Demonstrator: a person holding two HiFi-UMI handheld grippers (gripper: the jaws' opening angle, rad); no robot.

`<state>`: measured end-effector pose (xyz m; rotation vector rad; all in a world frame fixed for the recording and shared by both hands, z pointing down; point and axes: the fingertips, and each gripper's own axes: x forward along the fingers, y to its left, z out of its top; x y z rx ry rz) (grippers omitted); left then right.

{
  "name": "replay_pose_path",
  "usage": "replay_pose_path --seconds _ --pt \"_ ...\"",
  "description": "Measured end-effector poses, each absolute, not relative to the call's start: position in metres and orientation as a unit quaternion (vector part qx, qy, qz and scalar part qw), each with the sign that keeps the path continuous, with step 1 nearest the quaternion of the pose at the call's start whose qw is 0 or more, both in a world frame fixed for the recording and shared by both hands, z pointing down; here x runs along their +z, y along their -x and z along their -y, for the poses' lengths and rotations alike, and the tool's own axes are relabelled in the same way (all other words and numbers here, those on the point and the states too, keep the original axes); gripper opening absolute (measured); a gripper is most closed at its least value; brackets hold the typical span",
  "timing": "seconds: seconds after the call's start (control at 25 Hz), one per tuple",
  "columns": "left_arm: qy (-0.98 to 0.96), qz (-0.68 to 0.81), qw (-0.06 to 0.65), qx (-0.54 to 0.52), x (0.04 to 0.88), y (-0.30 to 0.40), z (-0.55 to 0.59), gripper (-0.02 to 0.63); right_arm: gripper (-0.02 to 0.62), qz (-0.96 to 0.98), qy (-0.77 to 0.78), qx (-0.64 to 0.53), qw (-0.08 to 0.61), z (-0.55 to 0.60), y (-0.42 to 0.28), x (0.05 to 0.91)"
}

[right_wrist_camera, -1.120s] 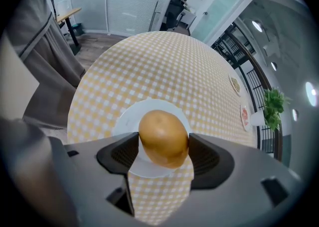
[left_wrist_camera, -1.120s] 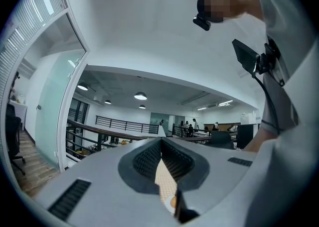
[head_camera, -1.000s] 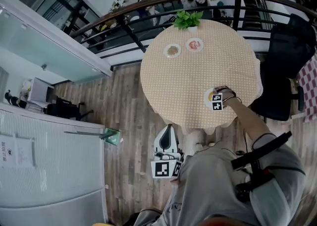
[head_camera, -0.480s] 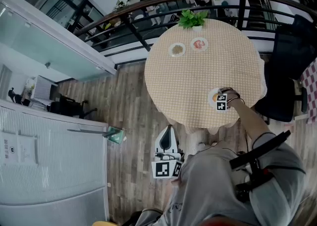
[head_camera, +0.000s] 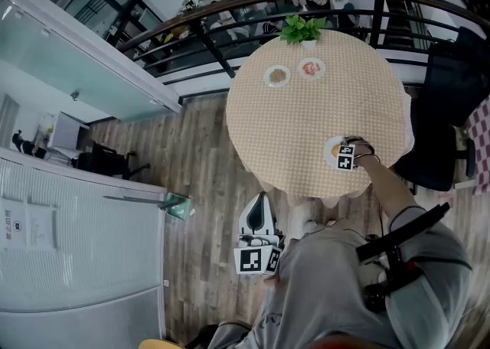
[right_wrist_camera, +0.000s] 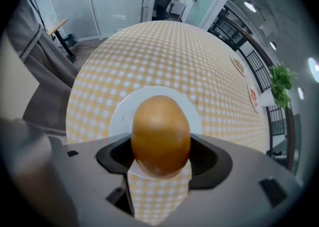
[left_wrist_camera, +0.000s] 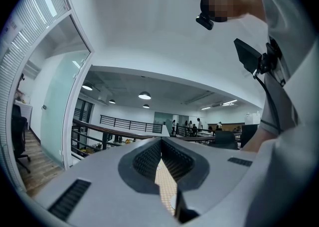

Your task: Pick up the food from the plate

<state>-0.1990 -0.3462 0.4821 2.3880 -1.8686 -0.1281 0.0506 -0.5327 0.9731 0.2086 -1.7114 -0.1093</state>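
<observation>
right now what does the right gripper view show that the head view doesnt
Only the right gripper view: the right gripper, its jaws shut on the brown oval food, with the white plate behind it. Only the head view: the left gripper hanging low over the wooden floor, and the black chair beside the table. Both: the checked round table, the two far plates and the green plant.
</observation>
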Motion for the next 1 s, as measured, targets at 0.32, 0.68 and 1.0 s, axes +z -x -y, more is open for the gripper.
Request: replay_pose_path --seconds 0.32,0.68,1.0 --pt "-0.780 0.622 0.053 -0.041 0.484 0.208 0.339 0.011 0.307 0.754 -0.102 -0.017 0.649 0.530 -0.049 0.974" --pt "-0.777 0.626 0.053 -0.044 0.483 0.214 0.329 0.011 0.308 0.764 -0.240 0.070 0.595 0.550 -0.066 0.961" --pt "-0.783 0.617 0.061 -0.052 0.486 0.214 0.327 0.011 0.308 0.803 -0.363 0.159 0.446 0.579 -0.083 0.889"
